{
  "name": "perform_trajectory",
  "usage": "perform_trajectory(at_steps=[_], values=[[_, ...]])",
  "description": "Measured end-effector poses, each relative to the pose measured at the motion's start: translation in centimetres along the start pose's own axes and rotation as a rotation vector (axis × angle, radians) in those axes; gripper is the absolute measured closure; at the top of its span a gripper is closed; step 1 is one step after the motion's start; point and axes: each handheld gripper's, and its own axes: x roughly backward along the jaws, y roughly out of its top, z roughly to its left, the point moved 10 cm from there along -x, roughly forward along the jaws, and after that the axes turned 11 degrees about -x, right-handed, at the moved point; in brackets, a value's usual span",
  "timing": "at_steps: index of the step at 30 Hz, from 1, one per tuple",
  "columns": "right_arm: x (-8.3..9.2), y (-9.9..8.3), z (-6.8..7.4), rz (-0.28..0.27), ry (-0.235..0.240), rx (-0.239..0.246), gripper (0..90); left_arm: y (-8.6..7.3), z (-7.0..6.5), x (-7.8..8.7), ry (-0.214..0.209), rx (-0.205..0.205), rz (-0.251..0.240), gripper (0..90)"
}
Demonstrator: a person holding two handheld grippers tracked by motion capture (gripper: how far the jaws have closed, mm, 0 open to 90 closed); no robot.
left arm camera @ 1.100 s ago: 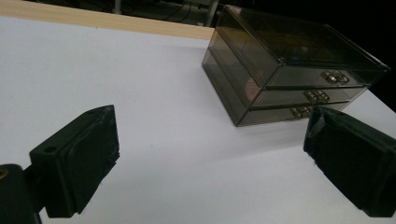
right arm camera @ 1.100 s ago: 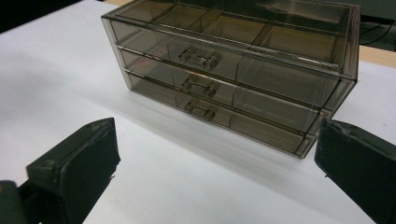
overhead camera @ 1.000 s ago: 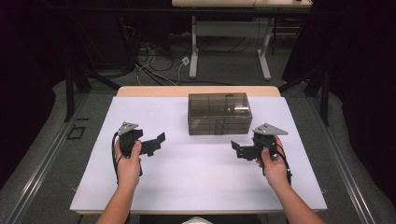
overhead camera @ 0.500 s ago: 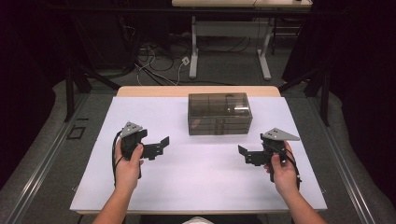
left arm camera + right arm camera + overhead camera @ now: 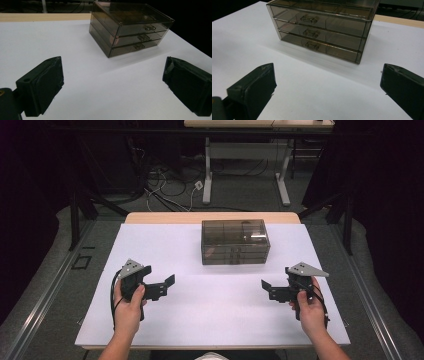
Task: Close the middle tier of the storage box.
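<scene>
A smoky see-through box with three drawers (image 5: 235,241) stands on the white sheet at the table's far middle, its handles facing the person. All three drawers look closed in the left gripper view (image 5: 130,27) and the right gripper view (image 5: 322,27). My left gripper (image 5: 164,287) is held low over the sheet, left of and nearer than the box, open with nothing between its jaws (image 5: 113,75). My right gripper (image 5: 269,290) is mirrored on the right side, also open and holding nothing (image 5: 328,80). Both point inward toward the box.
The white sheet (image 5: 215,320) covers most of the wooden table, whose bare edge (image 5: 210,217) shows at the far side. Beyond it are floor cables (image 5: 165,190) and the white legs of another desk (image 5: 207,170). Dark curtains stand at both sides.
Both grippers have drawn back toward the table's near edge, away from the box. The right one has also shifted outward to the right. The box has not moved.
</scene>
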Motion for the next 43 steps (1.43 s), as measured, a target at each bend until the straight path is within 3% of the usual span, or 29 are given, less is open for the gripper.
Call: perform_trajectory(at_steps=[11,23,42,43], values=[[0.4,-0.8,-1.0,-0.011,-0.016,-0.014,0.5,-1.9,0.5,0.7,0.002,0.033,-0.012,3.5],[0.3,-1.6,-1.6,-0.013,-0.032,-0.026,0.5,-2.8,1.8,1.4,0.048,0.046,-0.023,3.5],[-0.2,-2.7,-3.3,0.003,-0.050,-0.056,0.5,-4.2,3.0,1.2,0.085,0.088,-0.003,3.6],[-0.1,-2.7,-3.3,0.008,-0.054,-0.075,0.5,-4.1,3.1,1.1,0.086,0.092,-0.003,3.6]])
